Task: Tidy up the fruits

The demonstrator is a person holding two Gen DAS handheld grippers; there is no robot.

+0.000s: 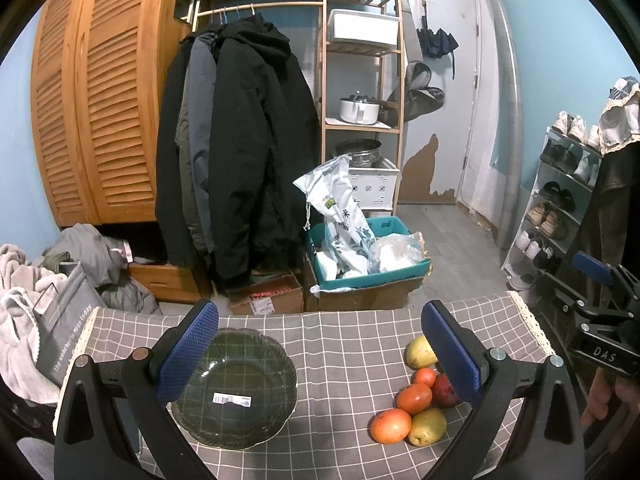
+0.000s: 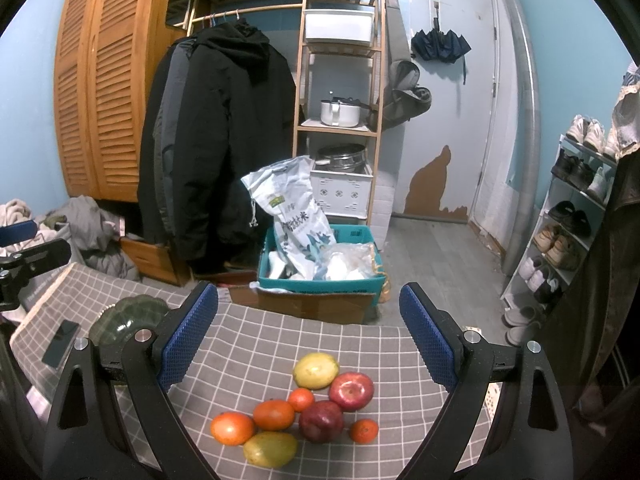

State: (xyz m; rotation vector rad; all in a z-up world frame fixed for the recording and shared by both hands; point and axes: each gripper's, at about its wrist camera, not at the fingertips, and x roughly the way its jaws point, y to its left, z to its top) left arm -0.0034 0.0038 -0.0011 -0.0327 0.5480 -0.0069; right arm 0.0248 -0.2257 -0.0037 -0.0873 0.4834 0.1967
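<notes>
A dark green glass plate [image 1: 240, 388] lies empty on the grey checked tablecloth [image 1: 344, 344], partly behind my left gripper's left finger. My left gripper [image 1: 320, 356] is open and empty above the table. To its right lies a cluster of fruit [image 1: 420, 400]. In the right wrist view the cluster holds two yellow-green mangoes [image 2: 315, 370], two red apples [image 2: 352, 391], and several orange fruits [image 2: 274, 414]. My right gripper [image 2: 308, 344] is open and empty, hovering over the fruit. The plate [image 2: 128, 320] shows at the left there.
A dark phone [image 2: 60, 342] lies on the table's left part. Beyond the table's far edge stand cardboard boxes and a teal crate [image 2: 320, 280] with bags. A coat rack, wooden shelf and shoe rack [image 2: 576, 216] stand behind.
</notes>
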